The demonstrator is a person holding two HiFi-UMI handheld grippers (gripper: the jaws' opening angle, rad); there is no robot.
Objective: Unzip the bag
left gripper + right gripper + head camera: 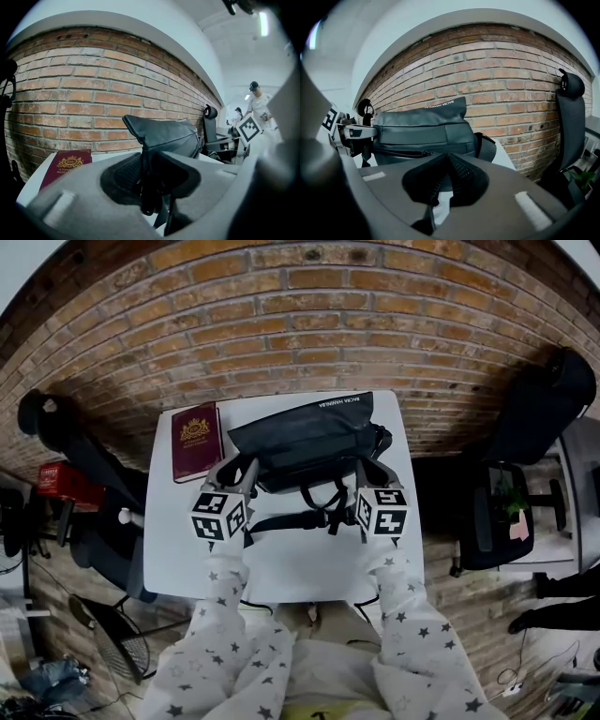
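A black bag (300,442) lies across the far half of the white table (309,568), with its straps (319,507) trailing toward me. My left gripper (239,470) is at the bag's left end, shut on a fold of black bag fabric (146,154) that stands up between its pads. My right gripper (368,470) is at the bag's right end. In the right gripper view its jaws (447,157) are shut, with a thin dark strip pinched low between them. The zipper line and slider (425,152) show on the bag's front, just left of the jaw tips.
A maroon book (195,442) lies on the table left of the bag, close to the left gripper. A brick wall runs behind the table. Black office chairs (534,418) stand right and left, and a red box (61,486) sits at the far left. People stand far off in the left gripper view.
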